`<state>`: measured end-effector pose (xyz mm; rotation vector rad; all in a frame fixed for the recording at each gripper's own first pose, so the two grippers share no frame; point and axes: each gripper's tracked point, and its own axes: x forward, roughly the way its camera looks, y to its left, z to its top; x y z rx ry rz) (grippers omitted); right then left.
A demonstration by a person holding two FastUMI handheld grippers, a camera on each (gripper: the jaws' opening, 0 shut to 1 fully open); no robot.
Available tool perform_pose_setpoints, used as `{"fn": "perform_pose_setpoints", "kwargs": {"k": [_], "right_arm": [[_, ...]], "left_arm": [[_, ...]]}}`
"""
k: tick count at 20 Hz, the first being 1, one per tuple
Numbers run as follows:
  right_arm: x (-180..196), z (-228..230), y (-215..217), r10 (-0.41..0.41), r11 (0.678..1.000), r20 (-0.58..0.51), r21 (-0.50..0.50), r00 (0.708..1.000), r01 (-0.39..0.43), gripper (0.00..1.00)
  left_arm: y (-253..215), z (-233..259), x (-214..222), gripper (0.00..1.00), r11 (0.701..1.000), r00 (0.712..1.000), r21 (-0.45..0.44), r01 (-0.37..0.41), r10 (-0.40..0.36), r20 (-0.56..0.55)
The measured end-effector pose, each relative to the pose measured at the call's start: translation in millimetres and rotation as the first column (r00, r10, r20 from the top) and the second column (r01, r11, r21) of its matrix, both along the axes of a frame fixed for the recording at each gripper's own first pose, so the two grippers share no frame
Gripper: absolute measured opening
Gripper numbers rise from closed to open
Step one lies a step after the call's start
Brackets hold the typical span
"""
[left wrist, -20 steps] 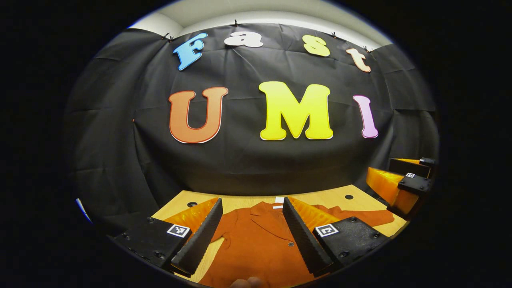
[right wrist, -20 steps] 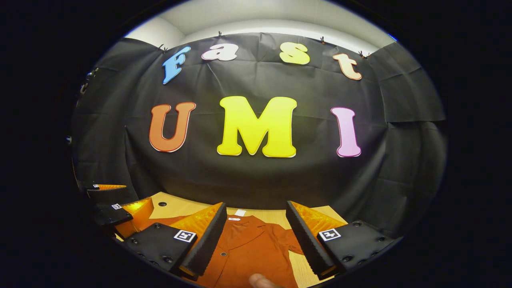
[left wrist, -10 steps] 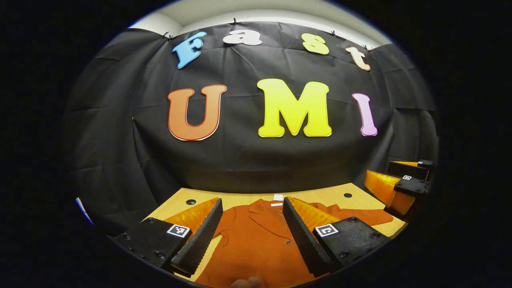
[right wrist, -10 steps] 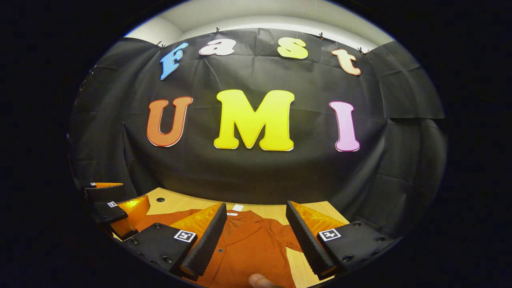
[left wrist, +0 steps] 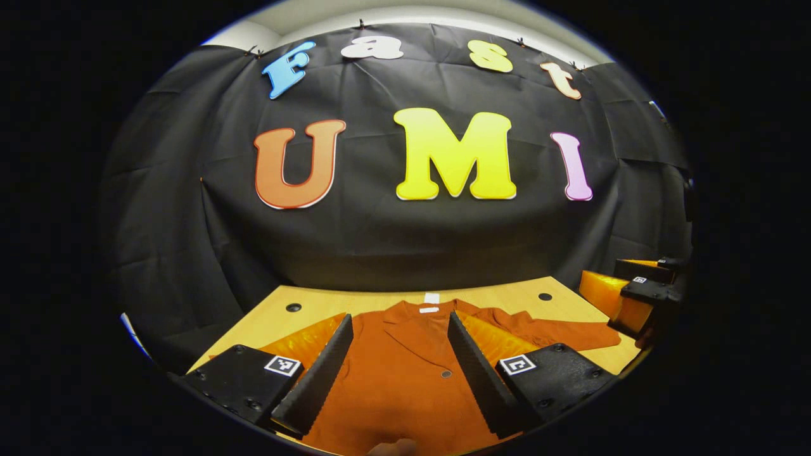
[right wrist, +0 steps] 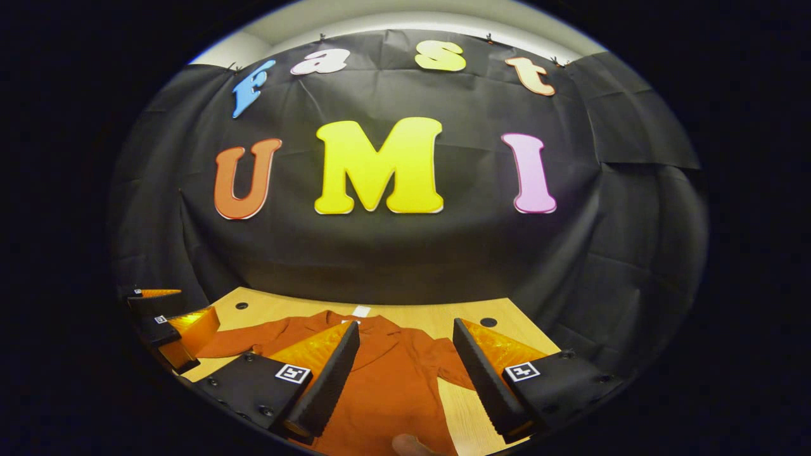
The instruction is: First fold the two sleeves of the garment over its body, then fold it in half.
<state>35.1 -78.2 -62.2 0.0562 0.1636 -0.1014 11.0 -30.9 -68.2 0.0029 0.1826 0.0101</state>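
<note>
The rust-orange button-front garment (left wrist: 405, 373) lies flat on the light wooden table (left wrist: 500, 299), collar toward the far wall, with one sleeve (left wrist: 557, 332) spread outward in the left gripper view. Risk: a pinch that takes in body fabric as well as the sleeve would likely drag and bunch the garment. The left gripper (left wrist: 400, 370) is wide open above the garment, holding nothing. The right gripper (right wrist: 405, 377) is equally wide open and empty.

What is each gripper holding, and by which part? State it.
Nothing. The left gripper and right gripper both hang open above the orange garment lying on the table.
</note>
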Motion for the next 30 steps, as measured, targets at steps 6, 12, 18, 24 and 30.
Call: {"fn": "perform_pose_setpoints", "kwargs": {"k": [6, 12, 18, 24, 30], "right_arm": [[20, -55, -101, -0.169, 0.984, -0.154, 0.026, 0.974, 0.174, 0.98], [24, -128, -234, -0.379, 0.922, -0.314, -0.043, 0.871, 0.385, 0.95], [14, -229, -328, -0.443, 0.847, -0.586, -0.026, 0.679, 0.53, 0.93], [15, -272, -345, -0.33, 0.855, -0.775, -0.004, 0.539, 0.518, 0.94], [13, -272, -342, -0.23, 0.808, -0.872, 0.076, 0.432, 0.584, 0.95]], "left_arm": [[-20, -38, 0, 0.98, 1.0, 0.992, -0.013, -0.007, 0.006, -0.126], [-37, -70, -5, 0.98, 1.0, 0.974, 0.001, -0.007, 0.007, -0.226], [-43, -86, -11, 0.98, 0.999, 0.956, 0.022, -0.025, 0.031, -0.291], [-48, -101, -17, 0.98, 0.998, 0.935, 0.036, -0.057, 0.066, -0.348], [-50, -115, -23, 0.98, 0.996, 0.92, 0.037, -0.081, 0.089, -0.381]]}}
